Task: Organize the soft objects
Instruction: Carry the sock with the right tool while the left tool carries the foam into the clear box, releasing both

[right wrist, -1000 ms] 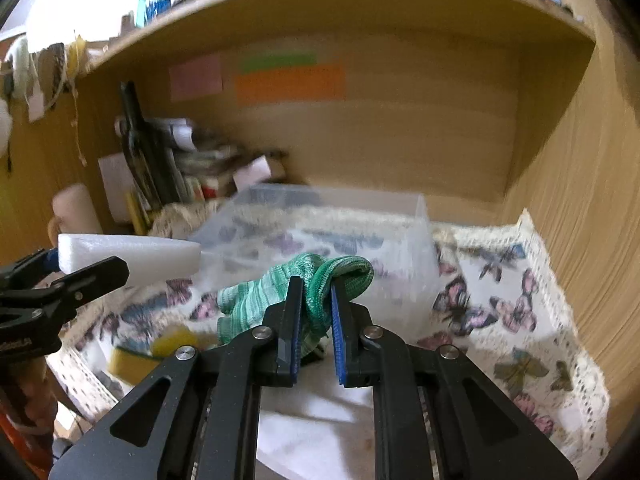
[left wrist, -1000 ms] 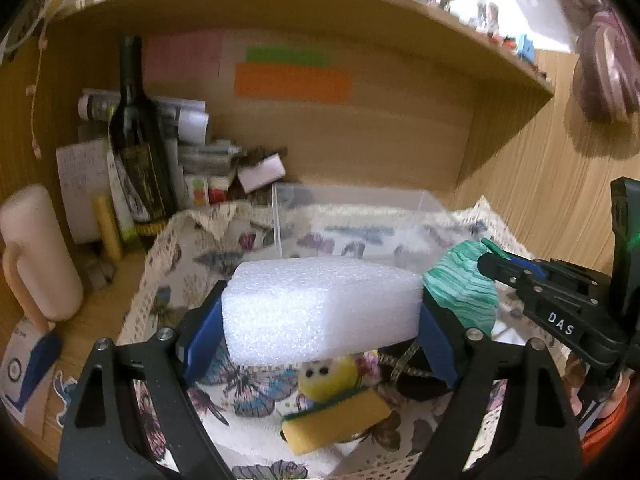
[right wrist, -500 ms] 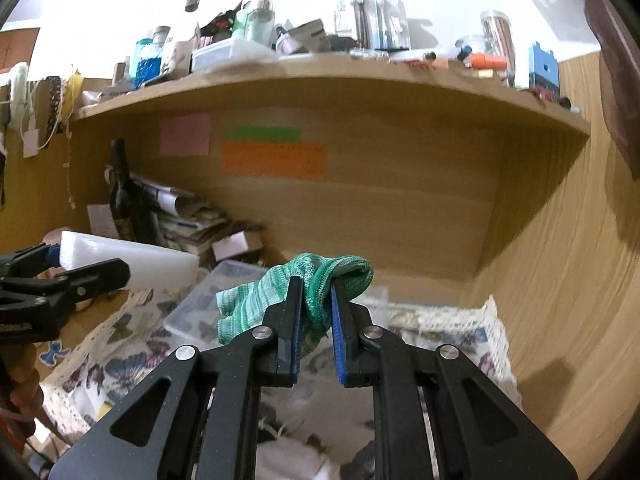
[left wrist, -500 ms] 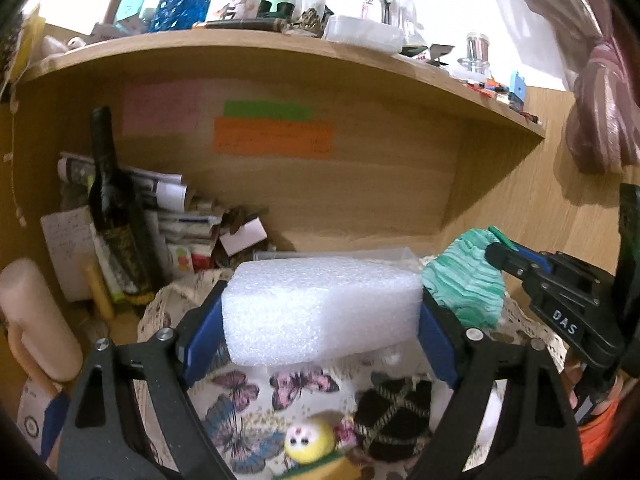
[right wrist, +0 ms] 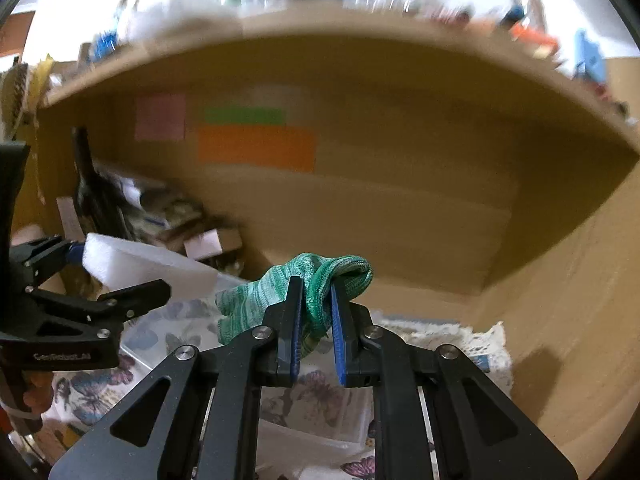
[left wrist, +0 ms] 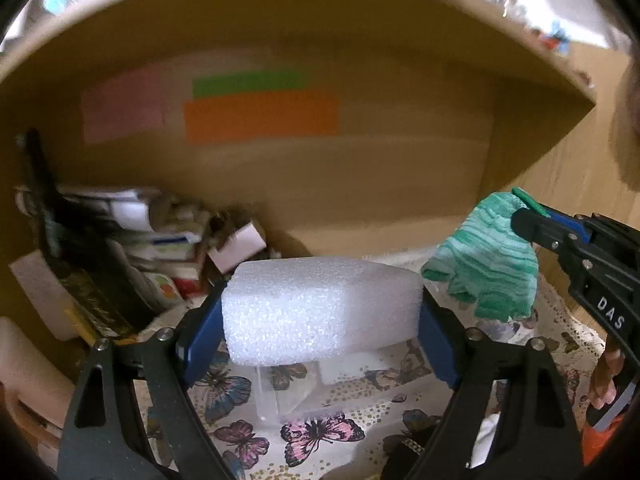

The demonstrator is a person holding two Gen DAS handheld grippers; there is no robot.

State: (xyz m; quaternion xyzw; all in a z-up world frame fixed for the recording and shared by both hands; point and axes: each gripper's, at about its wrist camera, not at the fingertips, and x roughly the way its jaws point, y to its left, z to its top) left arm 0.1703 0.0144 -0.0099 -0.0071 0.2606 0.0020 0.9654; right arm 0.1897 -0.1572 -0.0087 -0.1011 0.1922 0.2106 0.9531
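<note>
While both pairs of tongs hang in the air above the butterfly-print cloth (left wrist: 236, 392) on the table, each one is loaded: the left tongs (left wrist: 320, 320) are spread wide and squeezing a white foam block (left wrist: 320, 312) end to end between their blue pads, and the right tongs (right wrist: 314, 320) are pressed nearly together on a bunched green knitted glove (right wrist: 320, 288), most of which droops loose off to the left side. A clear plastic bin (left wrist: 304, 392) sits on the cloth just below the foam, and I'd guess that's where both things are headed. The glove worries me most, since only a fold of it is pinched and the dangling part could snag on the bin's rim or slip free; the foam looks light and springy, so it might pop out if the grip eases unevenly. The two tools are also close enough to knock together over the bin. For lettering, I can read "DAS" on the right tool in the left view; the print on the left tool's side is too soft to be sure of
</note>
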